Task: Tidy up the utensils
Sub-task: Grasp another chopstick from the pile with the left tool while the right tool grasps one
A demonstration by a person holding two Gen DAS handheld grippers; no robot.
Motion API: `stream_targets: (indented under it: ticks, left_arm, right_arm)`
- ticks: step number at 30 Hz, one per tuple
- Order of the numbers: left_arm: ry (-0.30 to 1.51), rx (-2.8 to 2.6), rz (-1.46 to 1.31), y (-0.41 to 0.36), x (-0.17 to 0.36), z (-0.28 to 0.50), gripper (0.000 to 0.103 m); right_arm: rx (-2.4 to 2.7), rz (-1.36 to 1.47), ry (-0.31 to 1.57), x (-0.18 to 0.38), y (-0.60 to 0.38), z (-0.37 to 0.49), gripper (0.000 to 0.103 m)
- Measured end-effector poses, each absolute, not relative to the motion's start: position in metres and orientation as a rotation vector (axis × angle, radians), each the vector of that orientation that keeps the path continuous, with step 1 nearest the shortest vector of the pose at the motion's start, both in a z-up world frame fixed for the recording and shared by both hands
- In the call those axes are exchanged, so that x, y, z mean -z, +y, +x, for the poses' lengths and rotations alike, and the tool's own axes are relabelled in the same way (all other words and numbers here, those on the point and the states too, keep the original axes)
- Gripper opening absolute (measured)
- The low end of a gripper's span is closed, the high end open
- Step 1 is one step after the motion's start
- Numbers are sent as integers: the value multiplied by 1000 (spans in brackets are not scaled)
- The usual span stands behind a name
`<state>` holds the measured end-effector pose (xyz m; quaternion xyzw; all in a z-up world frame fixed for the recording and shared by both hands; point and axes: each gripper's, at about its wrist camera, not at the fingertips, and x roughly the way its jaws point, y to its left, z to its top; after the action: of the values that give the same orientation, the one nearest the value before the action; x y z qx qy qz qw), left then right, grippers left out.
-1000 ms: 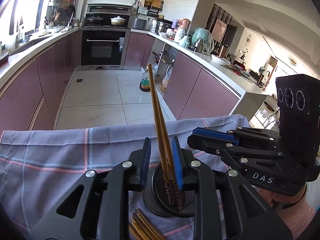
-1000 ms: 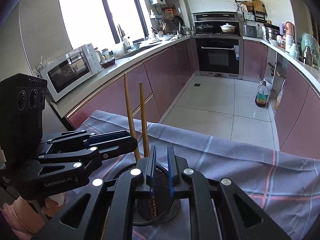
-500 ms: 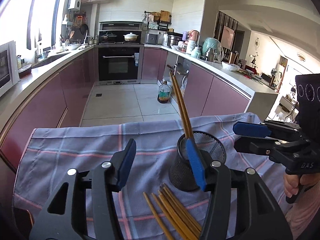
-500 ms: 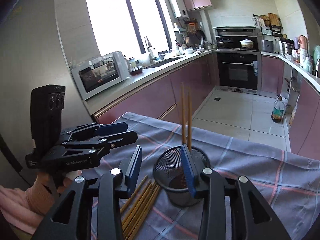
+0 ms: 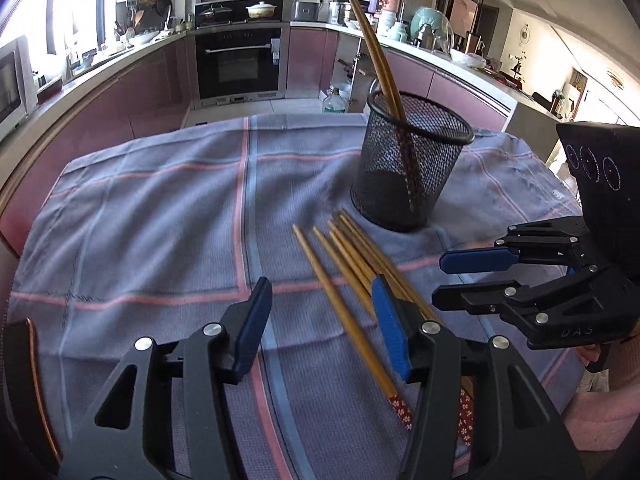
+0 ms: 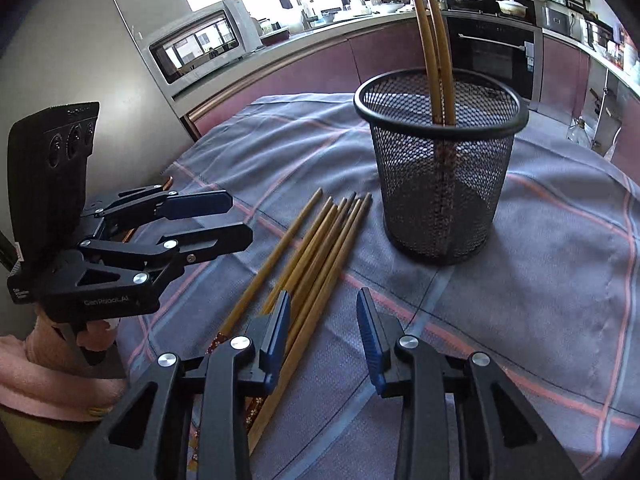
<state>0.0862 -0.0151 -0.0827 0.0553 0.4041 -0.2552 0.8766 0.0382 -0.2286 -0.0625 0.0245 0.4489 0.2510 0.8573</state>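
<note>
A black mesh cup (image 5: 408,168) stands on the grey checked cloth (image 5: 160,216) and holds two wooden chopsticks (image 5: 378,64) leaning upright. It also shows in the right wrist view (image 6: 440,160), with the chopsticks (image 6: 434,40) inside. Several loose chopsticks (image 5: 352,280) lie bundled on the cloth in front of the cup, also in the right wrist view (image 6: 308,264). My left gripper (image 5: 320,328) is open and empty, low over the bundle. My right gripper (image 6: 324,332) is open and empty, just above the bundle's near ends, and shows at the right of the left wrist view (image 5: 472,276).
The cloth covers a table whose far edge drops to a tiled kitchen floor. Purple cabinets and an oven (image 5: 238,64) stand behind. A microwave (image 6: 200,48) sits on the counter at the left. A plastic bottle (image 5: 334,102) stands on the floor.
Both grippers let go of the two chopsticks in the cup, opened, and pulled back and down toward the loose bundle on the cloth.
</note>
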Motion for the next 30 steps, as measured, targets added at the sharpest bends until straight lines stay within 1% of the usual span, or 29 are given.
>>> stream_targets:
  ticks: [3, 9, 11, 13, 17, 19, 24, 30]
  left_arm:
    - [870, 545, 105, -14, 92, 82, 50]
    - [903, 575, 102, -25, 100, 77, 47]
    - [914, 587, 103, -28, 102, 78, 45]
    - [930, 591, 108, -32, 105, 79, 41]
    - [944, 592, 108, -33, 108, 82, 38]
    - [951, 588, 109, -30, 108, 84, 29]
    - [972, 606, 88, -19, 109, 85, 21]
    - [969, 585, 109, -27, 110, 89, 24]
  right_arm:
    - [-521, 66, 960, 69, -228, 39, 28]
    - [-514, 66, 968, 77, -224, 37, 25]
    - [-505, 49, 964, 77, -222, 36, 24]
    - [-497, 41, 964, 76, -220, 36, 23]
    - [-487, 34, 969, 76, -221, 36, 22]
    - [-473, 16, 973, 75, -219, 37, 20]
    - [-440, -29, 970, 73, -217, 36, 20]
    - [-409, -62, 964, 76, -207, 42, 19]
